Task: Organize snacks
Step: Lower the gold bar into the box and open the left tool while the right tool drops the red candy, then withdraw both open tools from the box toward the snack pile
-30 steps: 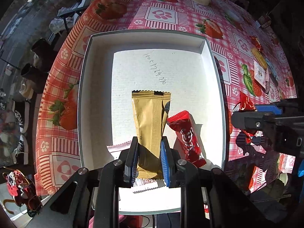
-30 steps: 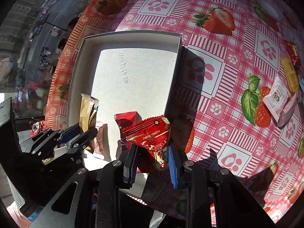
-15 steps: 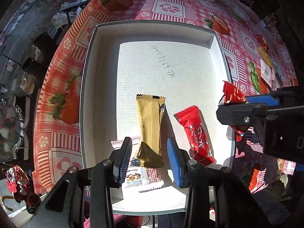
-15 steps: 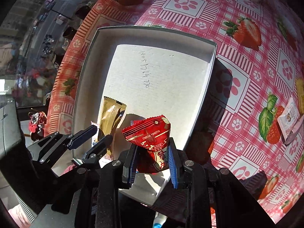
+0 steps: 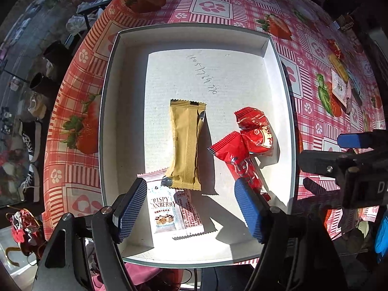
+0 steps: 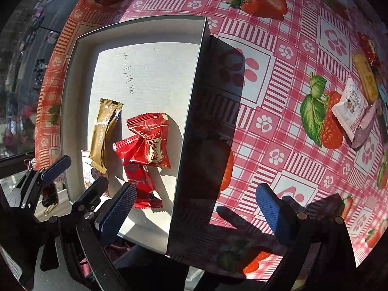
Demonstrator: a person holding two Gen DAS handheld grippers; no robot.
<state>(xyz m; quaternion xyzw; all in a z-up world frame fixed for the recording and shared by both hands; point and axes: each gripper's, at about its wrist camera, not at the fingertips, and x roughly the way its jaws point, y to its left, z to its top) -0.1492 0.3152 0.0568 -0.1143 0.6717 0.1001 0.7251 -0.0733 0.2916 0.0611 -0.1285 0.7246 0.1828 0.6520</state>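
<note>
Gaping empty: left claw [image 5: 191, 208], right claw [image 6: 194, 206]; box wall [image 6: 191, 131] between right claw's fingers.

Left wrist view looks steeply down from close above the near end of the white box [image 5: 110, 111], right wrist view likewise but offset over its right wall (tablecloth [image 6: 291, 77] fills that half), both sharing the box interior.

We are finding the cranberry packet [image 5: 163, 208] partly covered by the gold bar [image 5: 185, 145], and far-right table snacks [image 6: 363, 77] too blurred for reading.
</note>
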